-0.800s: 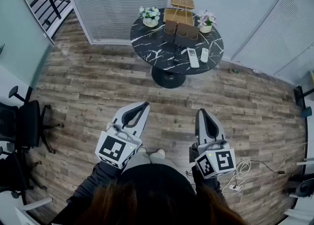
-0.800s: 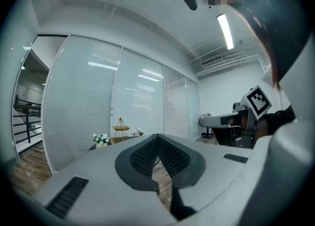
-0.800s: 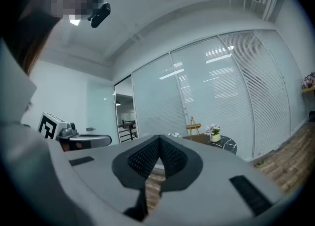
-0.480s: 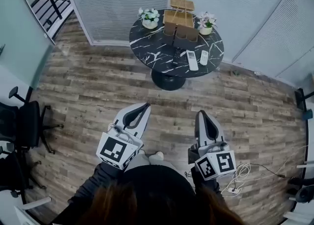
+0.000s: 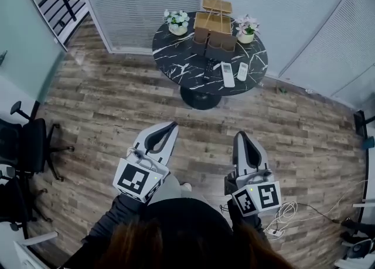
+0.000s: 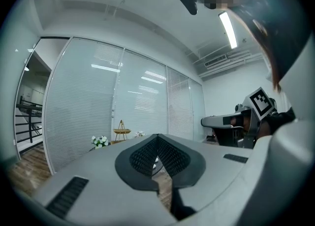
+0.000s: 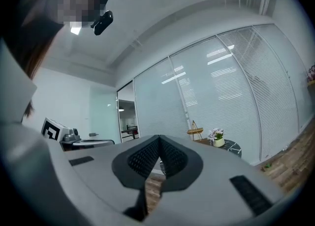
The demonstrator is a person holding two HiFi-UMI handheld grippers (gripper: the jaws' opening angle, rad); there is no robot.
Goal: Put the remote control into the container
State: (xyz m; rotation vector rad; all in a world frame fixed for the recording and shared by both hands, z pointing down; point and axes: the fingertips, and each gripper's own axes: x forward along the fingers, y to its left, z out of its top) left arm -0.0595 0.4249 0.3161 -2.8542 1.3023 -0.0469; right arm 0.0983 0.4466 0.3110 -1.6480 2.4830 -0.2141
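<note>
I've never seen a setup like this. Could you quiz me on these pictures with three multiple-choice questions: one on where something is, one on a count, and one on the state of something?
1. Where do the remote controls lie?
A. on a shelf
B. on the round black table
C. in a drawer

2. How many white remotes are there?
A. one
B. two
C. four

3. How do the jaws of the right gripper stand?
A. closed, with nothing between them
B. wide open
C. closed on a remote

Answers:
1. B: the head view shows them side by side on the marbled tabletop.
2. B: two white ones lie next to a single black one.
3. A: the right gripper view shows the two pads meeting at the tip, with only floor behind them.
</note>
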